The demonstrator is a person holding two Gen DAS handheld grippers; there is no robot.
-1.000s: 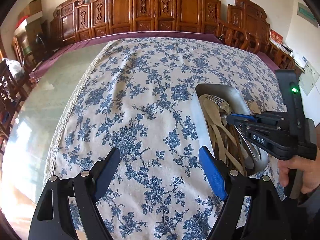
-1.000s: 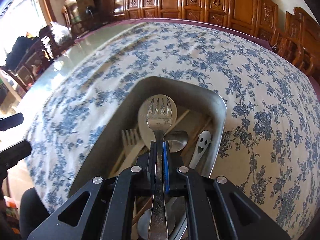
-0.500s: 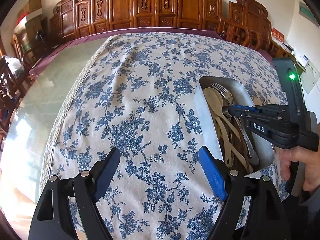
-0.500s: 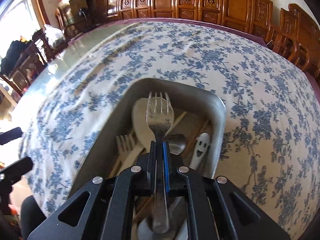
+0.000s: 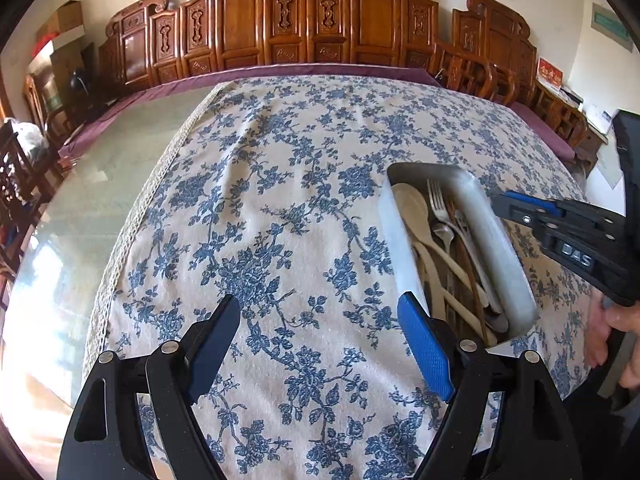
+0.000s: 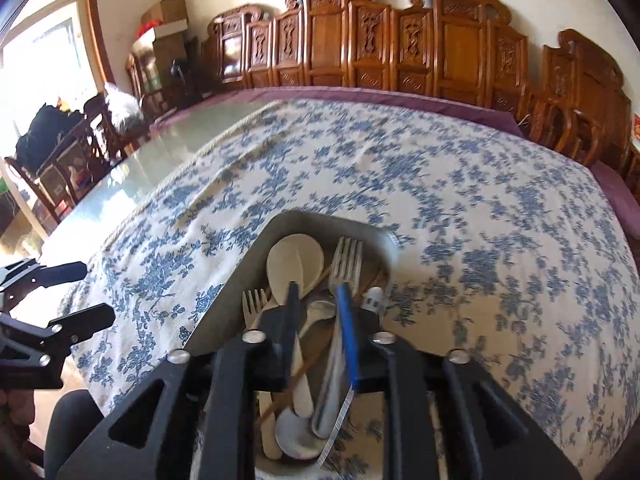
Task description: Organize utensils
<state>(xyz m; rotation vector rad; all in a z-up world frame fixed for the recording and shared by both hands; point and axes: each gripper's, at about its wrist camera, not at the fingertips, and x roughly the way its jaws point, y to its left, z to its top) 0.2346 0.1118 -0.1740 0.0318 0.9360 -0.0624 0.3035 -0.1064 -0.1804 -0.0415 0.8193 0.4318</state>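
A grey metal tray on the floral tablecloth holds several utensils: a metal fork, a cream spoon, a pale fork, a spoon with a smiley face and others. My right gripper is open above the tray, its jaws a small way apart, the metal fork lying under them in the tray. It also shows in the left wrist view. My left gripper is wide open and empty over the cloth left of the tray.
The blue-and-white tablecloth covers most of a glass-topped table; bare glass lies at the left. Carved wooden chairs line the far edge and right side. More chairs and boxes stand at the far left.
My right gripper has opened and let go of the metal fork, which now lies in the tray. The gripper has drawn back from the tray. My left gripper stays open.
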